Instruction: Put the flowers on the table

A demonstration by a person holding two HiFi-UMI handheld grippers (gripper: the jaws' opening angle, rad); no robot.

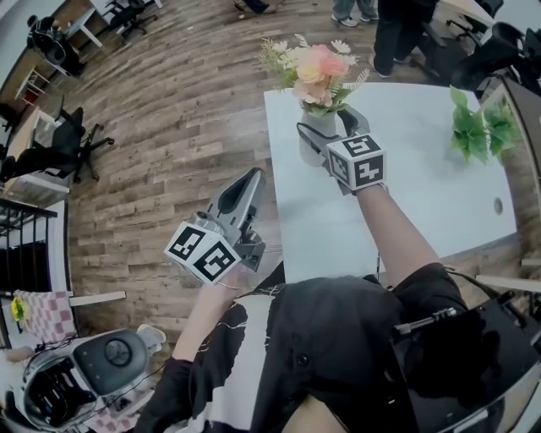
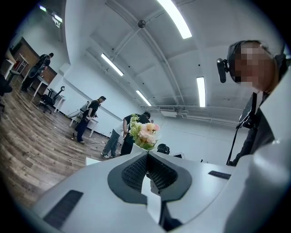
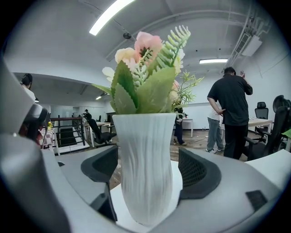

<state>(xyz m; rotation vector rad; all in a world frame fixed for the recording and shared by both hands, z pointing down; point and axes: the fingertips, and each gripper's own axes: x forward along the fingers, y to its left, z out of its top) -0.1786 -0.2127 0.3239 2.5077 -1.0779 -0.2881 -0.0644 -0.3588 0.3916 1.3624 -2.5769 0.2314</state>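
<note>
A white ribbed vase (image 1: 311, 144) of pink and cream flowers (image 1: 314, 68) stands upright on the white table (image 1: 423, 194), near its far left corner. My right gripper (image 1: 331, 125) is open around the vase. In the right gripper view the vase (image 3: 145, 164) fills the gap between the dark pads (image 3: 195, 170), with a little space showing on each side. My left gripper (image 1: 252, 175) is shut and empty, over the wooden floor left of the table. In the left gripper view the flowers (image 2: 145, 132) show beyond its closed tips (image 2: 146, 159).
A green plant (image 1: 482, 127) sits at the table's far right. People (image 1: 397, 25) stand past the table's far end. Office chairs (image 1: 72, 139) and desks line the left side on the wooden floor (image 1: 169, 127).
</note>
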